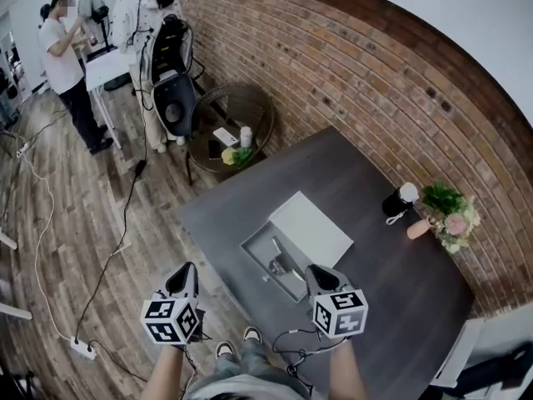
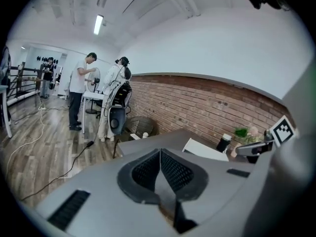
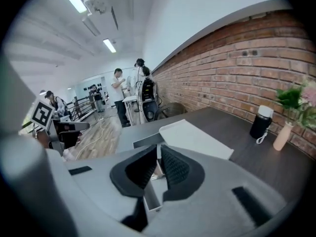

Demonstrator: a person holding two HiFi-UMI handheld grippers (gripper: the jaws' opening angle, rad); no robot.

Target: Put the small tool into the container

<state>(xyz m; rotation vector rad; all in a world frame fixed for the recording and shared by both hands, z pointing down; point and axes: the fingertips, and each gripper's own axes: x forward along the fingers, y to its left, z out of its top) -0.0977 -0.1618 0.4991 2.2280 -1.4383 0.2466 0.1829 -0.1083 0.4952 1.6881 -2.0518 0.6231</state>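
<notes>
Right now you are holding the left claw [image 2: 160, 158] pressed together, with nothing between its pads, out past the near edge of the counter [image 1: 391, 307] and over the wooden floor [image 1: 75, 248]. You are holding the right claw [image 3: 159, 157] spread by only a thin slit and pinching nothing. A pale scrap is showing through that slit, too little of it to name. The small tool [image 1: 281, 262] is lying inside the open grey container [image 1: 255, 247] near the middle of the counter. In the head view it is showing only as a dark shape beside a paler piece, so its form is hard to make out. The marker cube [image 1: 340, 311] on your right claw is covering the container's near corner. In the right gripper view the claw's own body is hiding most of the container, while the white lid [image 3: 195, 138] is lying open just beside it. Both cubes are carrying only black-and-white square markers, with no words on them. The black bottle [image 1: 396, 202] with a white cap is standing near the flower vase [image 1: 445, 217] by the brick wall [image 1: 350, 65], and it is too small for any label to be read.
</notes>
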